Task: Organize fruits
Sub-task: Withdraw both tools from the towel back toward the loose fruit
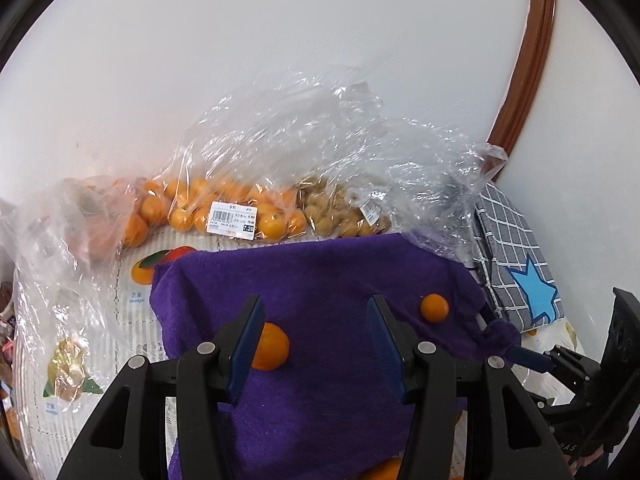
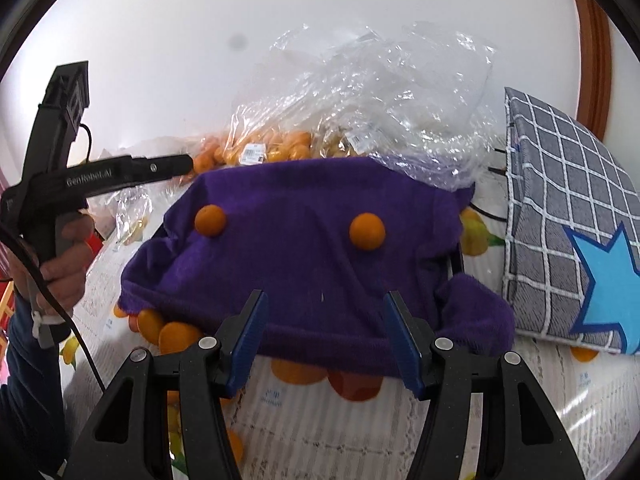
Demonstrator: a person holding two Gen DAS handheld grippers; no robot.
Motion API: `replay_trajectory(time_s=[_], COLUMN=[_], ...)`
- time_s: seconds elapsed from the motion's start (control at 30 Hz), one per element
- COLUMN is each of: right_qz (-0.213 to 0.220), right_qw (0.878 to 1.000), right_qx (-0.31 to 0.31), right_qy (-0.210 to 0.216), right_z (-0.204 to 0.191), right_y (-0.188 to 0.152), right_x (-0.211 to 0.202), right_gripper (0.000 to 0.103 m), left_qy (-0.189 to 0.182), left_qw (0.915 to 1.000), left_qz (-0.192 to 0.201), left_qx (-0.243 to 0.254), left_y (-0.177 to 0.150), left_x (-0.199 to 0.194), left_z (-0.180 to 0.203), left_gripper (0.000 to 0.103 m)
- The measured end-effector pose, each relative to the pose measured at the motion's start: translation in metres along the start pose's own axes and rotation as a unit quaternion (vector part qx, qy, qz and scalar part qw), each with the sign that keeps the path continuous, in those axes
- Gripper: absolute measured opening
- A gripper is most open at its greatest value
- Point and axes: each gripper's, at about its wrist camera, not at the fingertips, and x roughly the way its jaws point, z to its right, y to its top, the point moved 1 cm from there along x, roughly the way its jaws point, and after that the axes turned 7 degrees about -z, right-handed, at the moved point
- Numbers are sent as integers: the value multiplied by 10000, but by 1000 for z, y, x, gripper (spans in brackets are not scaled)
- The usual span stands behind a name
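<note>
A purple towel (image 1: 320,280) (image 2: 312,264) lies spread over the table with two loose oranges on it. In the left wrist view one orange (image 1: 272,346) sits just past my left finger pad (image 1: 246,346), and a smaller one (image 1: 434,308) lies further right. The right wrist view shows them as a left orange (image 2: 210,220) and a right orange (image 2: 367,231). My left gripper (image 1: 316,302) hovers open over the towel, gripping nothing. My right gripper (image 2: 326,298) is open and empty at the towel's near edge.
Clear bags against the white wall hold several oranges (image 1: 224,208) (image 2: 272,148) and small brown fruits (image 1: 340,212). A grey checked cushion with a blue star (image 2: 560,220) stands at the right. A hand (image 2: 68,256) holds the left gripper. A fruit-print tablecloth (image 2: 340,432) covers the table.
</note>
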Motion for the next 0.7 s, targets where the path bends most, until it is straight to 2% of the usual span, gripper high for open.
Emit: replay_trajectory(time_s=[0.27, 0.43, 0.57, 0.63, 0.7], right_qz=[-94, 46, 148, 241, 381], right_qw=[9999, 9993, 9977, 9973, 9971], right_qx=[135, 14, -144, -152, -132], right_qy=[-40, -366, -653, -675, -638], right_z=[-3, -10, -11, -13, -15], right_y=[-14, -24, -22, -22, -24], right_x=[-12, -33, -53, -64, -73], right_gripper=[60, 60, 60, 63, 70], left_qy=[57, 5, -136, -69, 158], left_qw=[9997, 9994, 9995, 9995, 9986], left_qz=[216, 329, 223, 256, 441], left_qx=[33, -77, -203, -194, -234], left_y=[6, 8, 2, -5, -13], left_x=[-25, -43, -51, -56, -68], left_z=[6, 10, 17, 20, 19], left_gripper=[51, 51, 51, 51, 51])
